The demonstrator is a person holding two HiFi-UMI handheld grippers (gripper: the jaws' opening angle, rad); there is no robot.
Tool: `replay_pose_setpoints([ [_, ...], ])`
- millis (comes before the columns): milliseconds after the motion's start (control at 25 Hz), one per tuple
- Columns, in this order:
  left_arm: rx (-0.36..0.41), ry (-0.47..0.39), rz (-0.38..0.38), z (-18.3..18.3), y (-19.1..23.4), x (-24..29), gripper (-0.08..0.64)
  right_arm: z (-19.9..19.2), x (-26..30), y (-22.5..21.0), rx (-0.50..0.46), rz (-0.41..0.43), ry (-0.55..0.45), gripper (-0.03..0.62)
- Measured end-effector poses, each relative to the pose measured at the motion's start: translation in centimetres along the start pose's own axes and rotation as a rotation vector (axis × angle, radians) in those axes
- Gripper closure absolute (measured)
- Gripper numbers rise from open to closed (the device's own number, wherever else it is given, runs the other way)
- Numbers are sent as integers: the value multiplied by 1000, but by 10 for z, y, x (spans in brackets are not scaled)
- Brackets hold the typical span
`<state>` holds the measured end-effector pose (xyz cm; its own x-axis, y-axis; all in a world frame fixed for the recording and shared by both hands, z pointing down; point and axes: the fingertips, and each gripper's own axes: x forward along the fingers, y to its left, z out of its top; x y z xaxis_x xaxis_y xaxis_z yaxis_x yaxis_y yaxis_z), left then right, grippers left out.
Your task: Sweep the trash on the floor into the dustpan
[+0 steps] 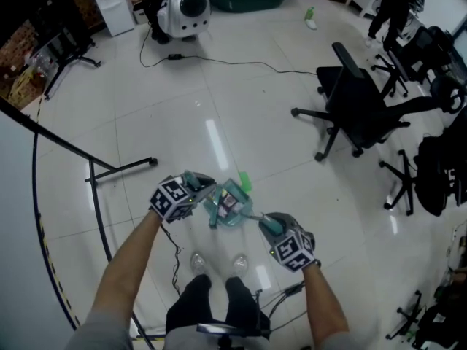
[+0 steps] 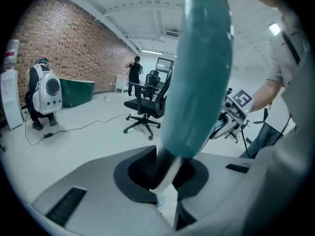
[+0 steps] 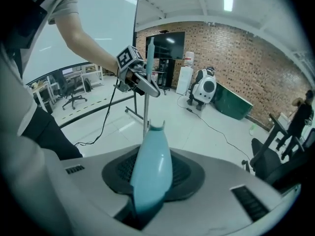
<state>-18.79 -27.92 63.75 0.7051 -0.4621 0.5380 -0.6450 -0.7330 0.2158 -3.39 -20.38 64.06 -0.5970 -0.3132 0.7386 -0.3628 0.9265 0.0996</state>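
Observation:
My left gripper (image 1: pixel 198 188) is shut on a teal broom handle (image 2: pixel 199 73). The handle rises out of the jaws and fills the middle of the left gripper view, with its paler shaft (image 2: pixel 165 173) pinched between the pads. My right gripper (image 1: pixel 268 226) is shut on a light-blue dustpan handle (image 3: pixel 151 171) with a notched tip. The teal dustpan (image 1: pixel 230 208) hangs between the two grippers, above the white tiled floor in front of the person's feet. A small bright green piece (image 1: pixel 244 181) shows just beyond it. I cannot tell whether it is trash or part of the broom.
Black office chairs (image 1: pixel 357 100) stand to the right. A whiteboard stand's black foot (image 1: pixel 120 170) reaches in from the left. A cable (image 1: pixel 219 63) crosses the far floor near a white pod-shaped machine (image 1: pixel 182 6). A person (image 1: pixel 394 6) stands far right.

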Motion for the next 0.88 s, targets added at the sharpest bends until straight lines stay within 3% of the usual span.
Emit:
replay_pose_setpoints([
  [200, 37, 32, 48, 14, -1, -22, 532, -9, -9, -16, 73, -90, 8, 488],
  [520, -11, 21, 93, 13, -13, -41, 534, -41, 4, -27, 232, -234, 69, 485],
  [760, -26, -12, 76, 15, -38, -35, 535, -50, 2, -38, 274, -251, 87, 479],
  [880, -36, -28, 69, 20, -51, -36, 535, -43, -3, -40, 300, -245, 56, 432],
])
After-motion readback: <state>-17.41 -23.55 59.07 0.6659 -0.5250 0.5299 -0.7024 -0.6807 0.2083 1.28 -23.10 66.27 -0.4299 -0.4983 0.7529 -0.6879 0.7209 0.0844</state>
